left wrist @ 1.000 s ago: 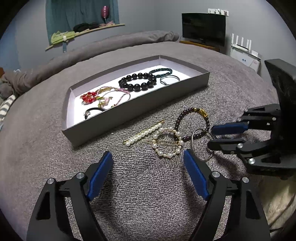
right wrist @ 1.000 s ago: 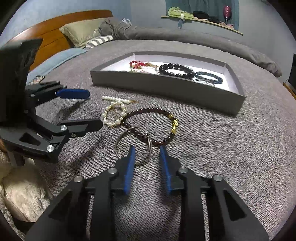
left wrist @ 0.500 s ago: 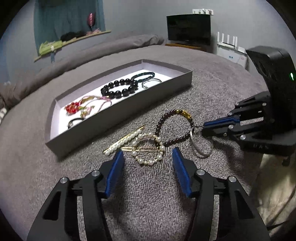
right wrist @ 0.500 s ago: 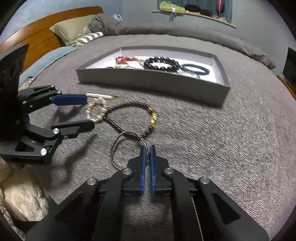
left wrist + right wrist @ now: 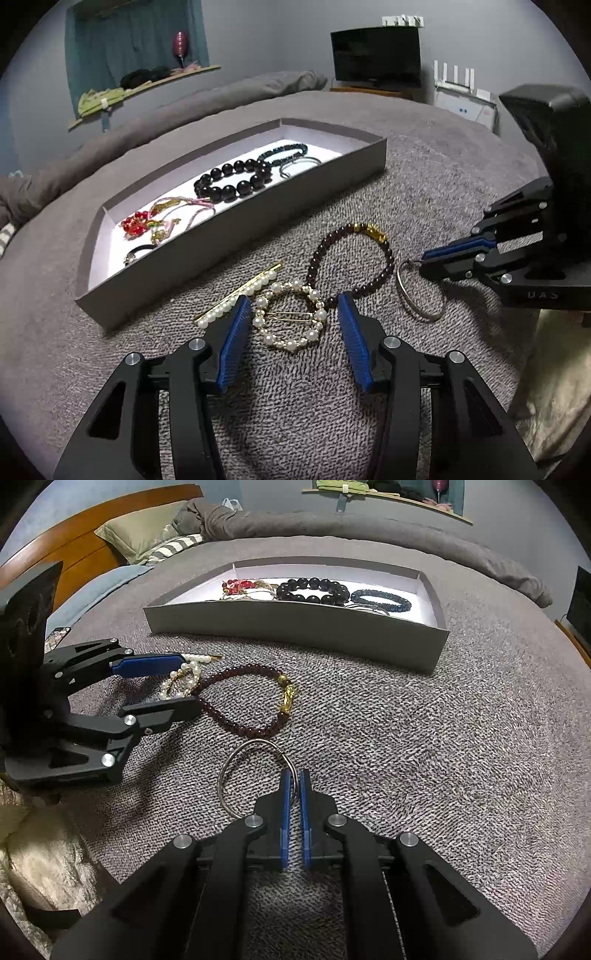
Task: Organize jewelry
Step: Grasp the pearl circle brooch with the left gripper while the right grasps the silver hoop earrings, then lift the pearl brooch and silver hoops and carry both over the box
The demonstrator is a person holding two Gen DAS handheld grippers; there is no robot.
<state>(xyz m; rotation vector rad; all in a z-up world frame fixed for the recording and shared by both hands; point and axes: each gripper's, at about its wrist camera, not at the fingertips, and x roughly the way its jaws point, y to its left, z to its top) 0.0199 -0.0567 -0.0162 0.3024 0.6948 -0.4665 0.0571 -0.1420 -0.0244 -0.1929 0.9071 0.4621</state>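
since a second ago the right gripper (image 5: 294, 775) has clamped onto the silver ring (image 5: 236, 771), which hangs at its 11 o'clock, tilted off the blanket (image 5: 424, 738). left gripper (image 5: 291, 314) gapes around the pearl clip (image 5: 290, 319), its pin lying 9-to-3.

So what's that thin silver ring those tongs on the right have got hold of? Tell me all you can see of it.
The silver ring is a thin, plain hoop, apparently shiny metal wire, with a small join or twist at its top. The right tongs are shut on its rim, blue pads pinching one side. It tilts, its far edge resting on the grey bed cover. It sits just clear of the dark red bead bracelet, not touching it.
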